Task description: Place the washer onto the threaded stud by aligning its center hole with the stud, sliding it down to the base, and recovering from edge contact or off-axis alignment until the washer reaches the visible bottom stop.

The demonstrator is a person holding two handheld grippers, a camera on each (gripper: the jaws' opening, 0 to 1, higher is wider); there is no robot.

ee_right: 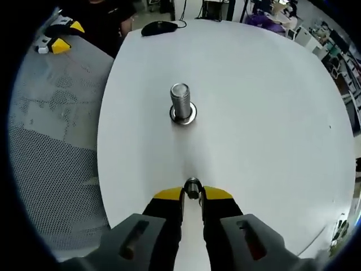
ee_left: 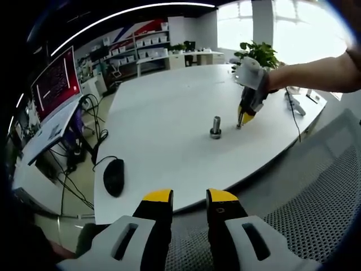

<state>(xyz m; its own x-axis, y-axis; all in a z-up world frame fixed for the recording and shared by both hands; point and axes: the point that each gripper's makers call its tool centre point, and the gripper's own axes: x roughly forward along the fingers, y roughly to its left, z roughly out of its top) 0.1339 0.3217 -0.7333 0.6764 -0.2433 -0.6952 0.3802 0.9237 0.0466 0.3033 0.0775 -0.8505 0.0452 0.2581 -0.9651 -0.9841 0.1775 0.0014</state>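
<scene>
Yellow-tipped fingers of the left gripper (ee_left: pixel 189 204) are sitting nearest in the left gripper view, parted a little with nothing between them, hanging over a mesh chair off the near edge of the white table (ee_left: pixel 163 118). Farther out, the threaded stud (ee_left: pixel 216 127) is standing upright on the table, with the right gripper (ee_left: pixel 243 119) pointing down just to its right. A mouse (ee_left: pixel 113 176) is lying near the left edge.

In the right gripper view, the right gripper (ee_right: pixel 192 196) is pinching the washer (ee_right: pixel 193 188) edge-on between nearly closed fingers, low over the table and well short of the stud (ee_right: pixel 181 101).

As I judge it, the washer is being held upright, so its hole is not facing down the stud; brought in like that, its rim is likely to catch the threads, tilt and jam, or slip from so thin a pinch.
</scene>
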